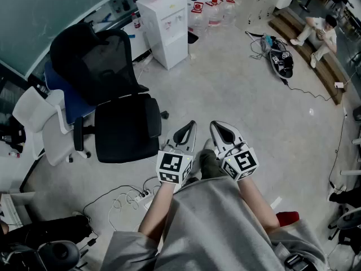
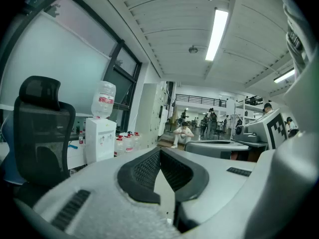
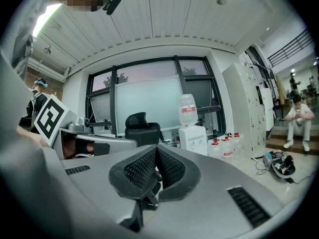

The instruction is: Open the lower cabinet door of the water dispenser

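Two grippers held side by side, empty, with the water dispenser well ahead of the jaws.

Both the left gripper (image 1: 190,125) and the right gripper (image 1: 216,125) have their jaws pressed together with nothing between them. They point roughly level over the bare grey floor (image 1: 237,95). The white box-shaped water dispenser with a clear bottle on top (image 1: 164,27) stands far ahead of the jaws and a little to their left. Its lower cabinet door (image 1: 178,48) looks closed, though it is too small to be sure. A black mesh office chair (image 1: 113,95) sits to the left of the jaws, nearer than the dispenser. The approach looks not yet begun: the next move calls for walking up past the chair, lowering one gripper to the door and parting its jaws to take the door's edge or handle.
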### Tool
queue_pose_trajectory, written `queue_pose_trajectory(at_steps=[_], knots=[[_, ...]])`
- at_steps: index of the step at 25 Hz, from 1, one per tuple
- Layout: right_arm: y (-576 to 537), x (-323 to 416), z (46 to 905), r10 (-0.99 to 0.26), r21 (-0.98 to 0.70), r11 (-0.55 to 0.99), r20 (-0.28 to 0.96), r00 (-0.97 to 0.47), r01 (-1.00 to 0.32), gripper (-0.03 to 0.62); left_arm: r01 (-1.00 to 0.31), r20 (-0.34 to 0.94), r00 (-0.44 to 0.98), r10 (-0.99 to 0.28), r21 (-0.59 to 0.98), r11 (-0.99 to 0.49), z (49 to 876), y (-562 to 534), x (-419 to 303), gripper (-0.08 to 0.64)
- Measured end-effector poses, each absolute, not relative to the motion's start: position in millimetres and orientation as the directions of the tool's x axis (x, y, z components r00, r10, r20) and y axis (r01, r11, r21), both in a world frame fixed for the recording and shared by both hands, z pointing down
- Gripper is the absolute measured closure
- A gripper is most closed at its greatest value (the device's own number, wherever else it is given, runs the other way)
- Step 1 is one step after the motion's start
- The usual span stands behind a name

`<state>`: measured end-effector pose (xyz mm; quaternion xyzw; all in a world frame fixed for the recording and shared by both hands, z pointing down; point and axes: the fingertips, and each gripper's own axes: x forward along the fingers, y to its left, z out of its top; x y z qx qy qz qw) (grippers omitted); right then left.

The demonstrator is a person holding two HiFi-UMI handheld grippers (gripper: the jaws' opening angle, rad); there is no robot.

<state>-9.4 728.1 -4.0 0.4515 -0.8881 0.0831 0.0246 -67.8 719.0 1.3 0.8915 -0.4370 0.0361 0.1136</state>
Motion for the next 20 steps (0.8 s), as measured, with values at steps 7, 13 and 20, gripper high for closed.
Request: queue_pose_trajectory(at_steps=[7, 13, 20], knots=[[736, -15, -2, -0.786, -0.139, 0.589, 0.128, -0.604, -0.796, 0.581, -0.788, 0.179, 0.614, -0.768, 0.172, -0.591, 6, 726, -71, 0.551], [733, -10, 5, -0.769, -0.189, 0.594, 0.15, -0.621, -0.782, 0.581, -0.782, 0.178, 0.622, -0.762, 0.191, -0.593, 6, 724, -62, 0.551], [701, -4, 14, -0.761, -0.229, 0.588, 0.166, -0.627, -0.776, 0.58, -0.792, 0.213, 0.608, -0.764, 0.215, -0.571, 17, 696, -63, 0.551]])
